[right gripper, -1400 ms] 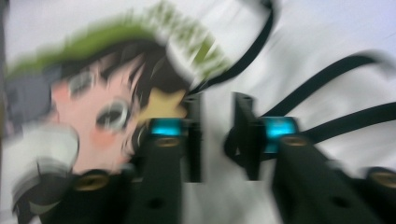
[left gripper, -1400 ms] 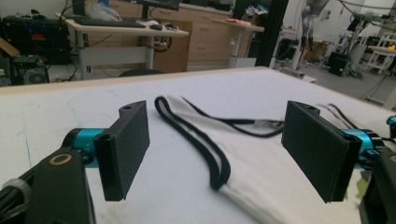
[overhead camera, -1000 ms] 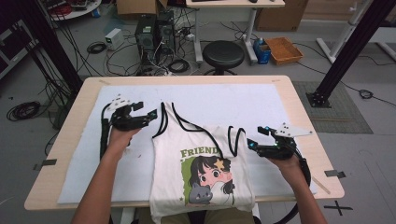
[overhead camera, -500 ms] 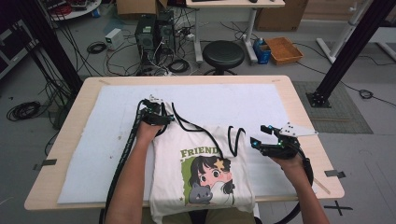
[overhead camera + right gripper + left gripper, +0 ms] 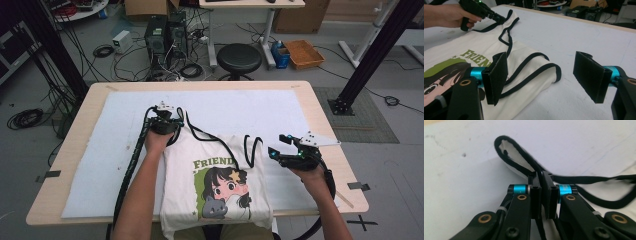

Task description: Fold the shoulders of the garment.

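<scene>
Now the left gripper [image 5: 176, 121] is clamped on the tank top's [image 5: 215, 175] left shoulder strap [image 5: 524, 167], its jaws just closed with the black-edged fabric pinched between them, likely to pull that strap flat. The right gripper [image 5: 544, 77] hangs with jaws wide and nothing in them, just short of the right shoulder strap [image 5: 541, 67], probably the next grab. Top lies print-up on the white mat [image 5: 115, 165], hem over the near edge of the table [image 5: 330, 130]. No containers on the table.

The white mat [image 5: 300, 115] lay bare beyond and right of the top [image 5: 215, 170], open for passing. The left gripper [image 5: 172, 124], clamped on a strap [image 5: 524, 165], blocked the top's far left corner. The right gripper [image 5: 280, 152] flanked its right strap [image 5: 544, 67], jaws apart.
</scene>
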